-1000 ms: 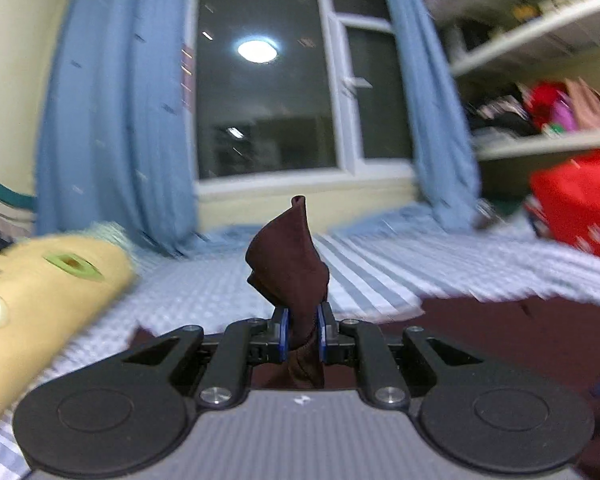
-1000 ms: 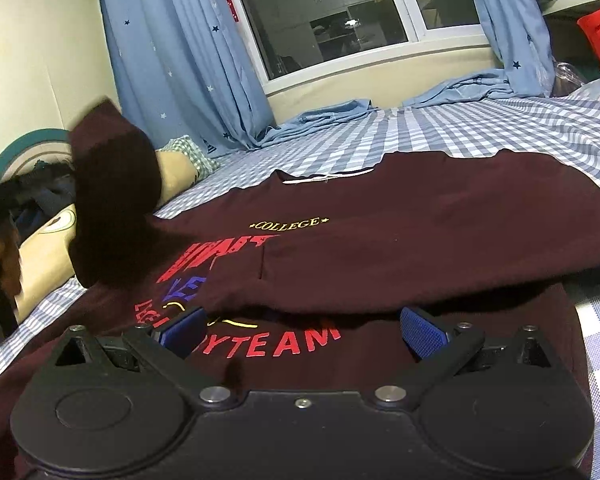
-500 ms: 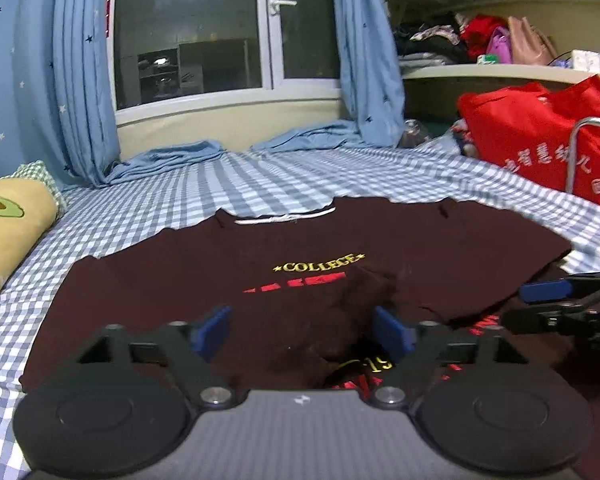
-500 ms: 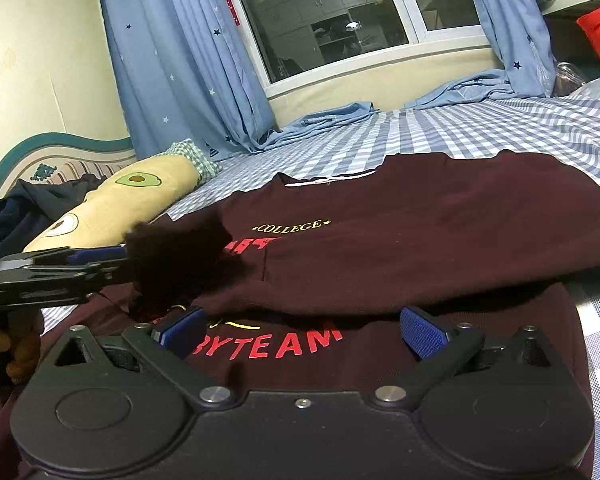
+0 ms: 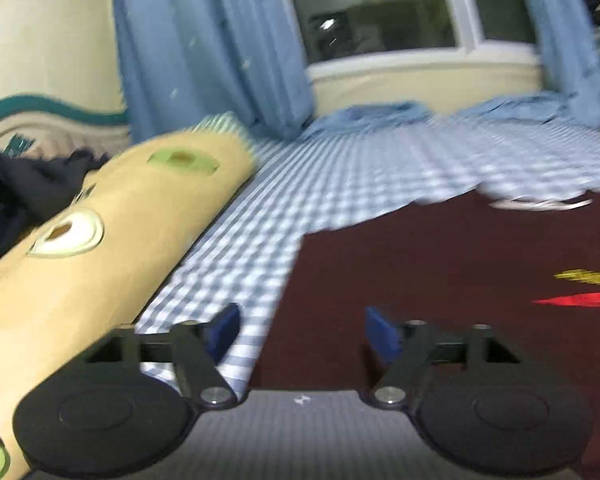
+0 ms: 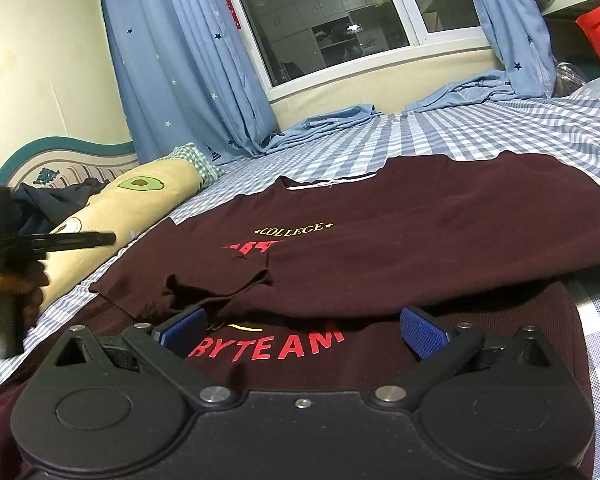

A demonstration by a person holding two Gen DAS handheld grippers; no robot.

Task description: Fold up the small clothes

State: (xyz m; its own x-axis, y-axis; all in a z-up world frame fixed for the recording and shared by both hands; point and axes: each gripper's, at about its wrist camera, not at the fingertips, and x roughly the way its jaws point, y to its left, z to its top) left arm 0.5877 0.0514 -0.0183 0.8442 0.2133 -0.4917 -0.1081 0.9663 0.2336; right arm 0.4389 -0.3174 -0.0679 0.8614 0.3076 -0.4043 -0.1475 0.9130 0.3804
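- The maroon T-shirt [image 6: 420,232] lies on the blue-and-white checked bedsheet [image 6: 520,136], with its right side folded over the chest and a sleeve [image 6: 220,280] laid across the print.
- Yellow "COLLEGE" lettering and red "TEAM" letters show on its front.
- The left gripper [image 5: 300,330] has its blue pads apart with nothing between them; its jaws have just been closing a little after opening wide.
- It hangs over the shirt's left edge, where maroon cloth meets checked sheet; that view is blurred.
- From the right wrist view, the left gripper [image 6: 76,240] shows at the far left, held in a hand [image 6: 4,300], apart from the shirt.
- The right gripper [image 6: 300,330] stands open and empty just above the shirt's lower hem.
- An avocado-print bolster pillow [image 6: 112,212] lies beside the shirt's left side, with dark clothing [image 6: 48,204] heaped behind it.
- Blue star-print curtains [image 6: 172,60] frame the window [image 6: 328,12] beyond the bed.
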